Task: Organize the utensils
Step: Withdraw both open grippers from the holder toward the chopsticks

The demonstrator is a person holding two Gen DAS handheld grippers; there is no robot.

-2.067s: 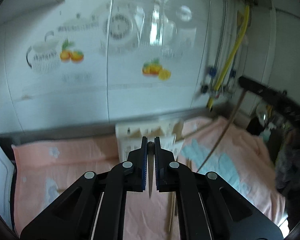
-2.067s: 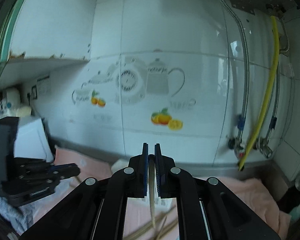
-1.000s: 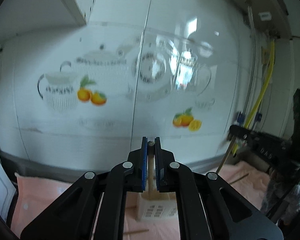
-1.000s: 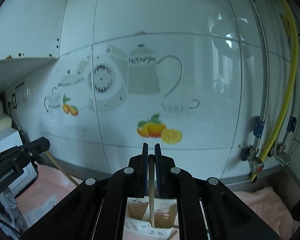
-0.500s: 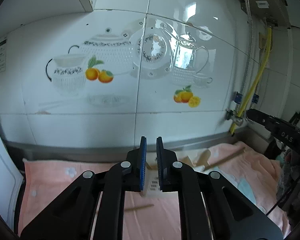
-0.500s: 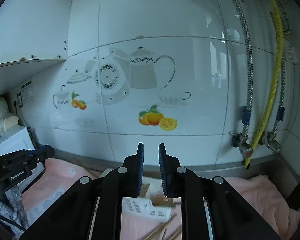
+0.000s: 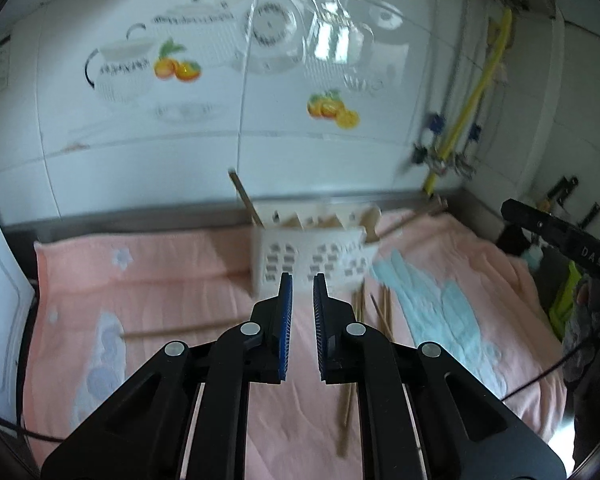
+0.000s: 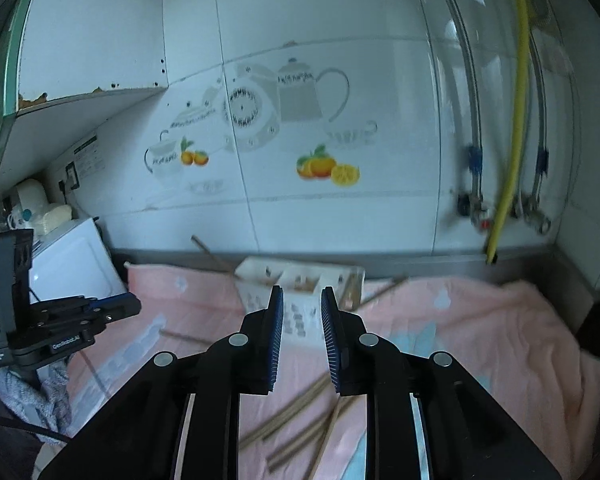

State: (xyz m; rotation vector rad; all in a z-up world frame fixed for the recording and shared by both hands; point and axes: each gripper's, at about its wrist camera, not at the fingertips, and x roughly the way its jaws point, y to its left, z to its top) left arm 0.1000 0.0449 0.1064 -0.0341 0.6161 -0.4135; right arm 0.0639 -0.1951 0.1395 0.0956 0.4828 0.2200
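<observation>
A white slotted utensil holder [image 7: 312, 248] stands on the pink towel near the wall, also in the right wrist view [image 8: 300, 284]. One wooden chopstick [image 7: 245, 199] leans out of its left side and another [image 7: 410, 218] out of its right. Several loose chopsticks [image 7: 356, 344] lie on the towel in front of it, and they also show in the right wrist view [image 8: 296, 420]. One more chopstick [image 7: 172, 333] lies to the left. My left gripper [image 7: 300, 292] is open and empty above the towel. My right gripper [image 8: 302, 306] is open and empty too.
The pink towel [image 7: 148, 280] with a light blue pattern [image 7: 432, 304] covers the counter. The tiled wall [image 7: 240, 80] stands right behind the holder. A yellow hose and metal pipes [image 8: 508, 152] hang at the right. A white appliance [image 8: 72, 264] stands at the left.
Both grippers held a chopstick over the holder a second ago, then opened and let go. Both have since drawn back and tilted down, so the towel and loose chopsticks show.
</observation>
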